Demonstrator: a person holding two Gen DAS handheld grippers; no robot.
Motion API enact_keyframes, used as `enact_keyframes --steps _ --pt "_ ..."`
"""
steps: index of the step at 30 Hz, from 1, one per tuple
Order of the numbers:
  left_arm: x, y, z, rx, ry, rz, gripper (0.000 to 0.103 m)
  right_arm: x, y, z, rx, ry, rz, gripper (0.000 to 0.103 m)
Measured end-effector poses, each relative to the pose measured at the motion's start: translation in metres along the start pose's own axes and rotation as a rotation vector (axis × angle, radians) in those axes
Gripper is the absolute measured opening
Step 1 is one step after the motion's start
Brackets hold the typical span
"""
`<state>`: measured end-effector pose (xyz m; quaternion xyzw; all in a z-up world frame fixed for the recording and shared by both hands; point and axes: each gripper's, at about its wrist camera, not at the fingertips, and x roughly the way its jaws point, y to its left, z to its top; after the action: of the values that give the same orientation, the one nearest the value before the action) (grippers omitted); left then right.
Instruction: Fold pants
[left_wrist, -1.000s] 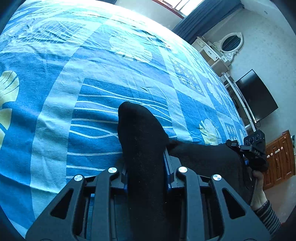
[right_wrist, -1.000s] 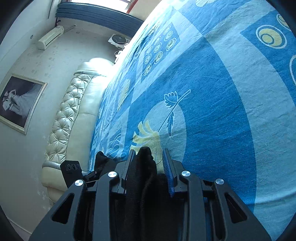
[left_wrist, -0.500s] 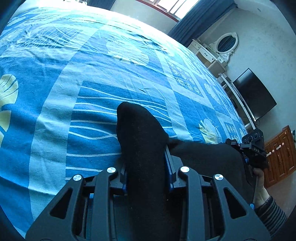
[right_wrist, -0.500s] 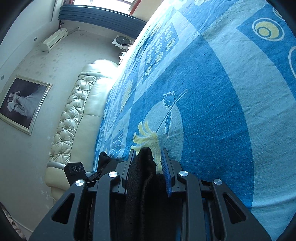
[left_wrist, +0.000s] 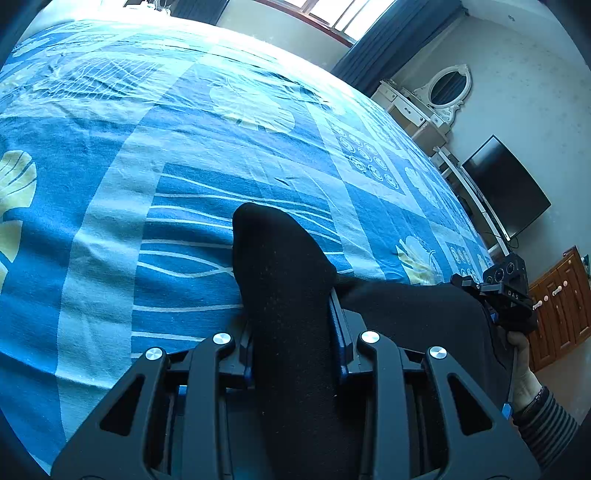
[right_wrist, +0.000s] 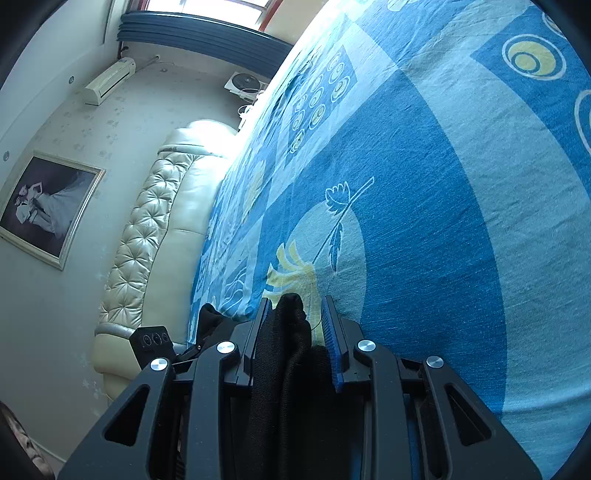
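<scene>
In the left wrist view the left gripper is clamped on a thick fold of the black pants; the cloth fills the gap between the jaws and bulges past them, hiding the inner pads almost fully, so only a strip of blue pad shows on the right side. The held fold points forward and a little up from the jaws, over the blue patterned bedsheet. From there the pants run off to the right as a dark band, long axis across the near edge of the bed, toward the right gripper, which is small and partly cut off there; a hand with a striped cuff holds it. How far the pants hang below the frame cannot be told.

In the right wrist view the right gripper pinches a narrower bunch of the same pants; the cloth lies against the left jaw, and whether it touches the blue pad on the right is hard to make out. At lower left the other gripper's camera block peeks out beside a cream tufted headboard
</scene>
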<state>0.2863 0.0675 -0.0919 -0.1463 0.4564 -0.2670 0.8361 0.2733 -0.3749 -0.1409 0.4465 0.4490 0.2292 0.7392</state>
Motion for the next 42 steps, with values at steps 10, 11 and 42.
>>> enact_keyframes --steps 10,11,42 --pt "-0.021 0.001 -0.006 -0.041 -0.032 0.062 0.091 -0.010 0.003 -0.002 0.016 -0.035 0.089 0.054" --pt "-0.027 0.001 -0.008 -0.051 -0.044 0.087 0.093 -0.013 0.005 -0.004 0.021 -0.045 0.102 0.058" --pt "-0.120 -0.022 -0.119 -0.144 -0.018 0.172 0.093 -0.067 0.028 -0.101 -0.011 -0.025 -0.039 0.082"
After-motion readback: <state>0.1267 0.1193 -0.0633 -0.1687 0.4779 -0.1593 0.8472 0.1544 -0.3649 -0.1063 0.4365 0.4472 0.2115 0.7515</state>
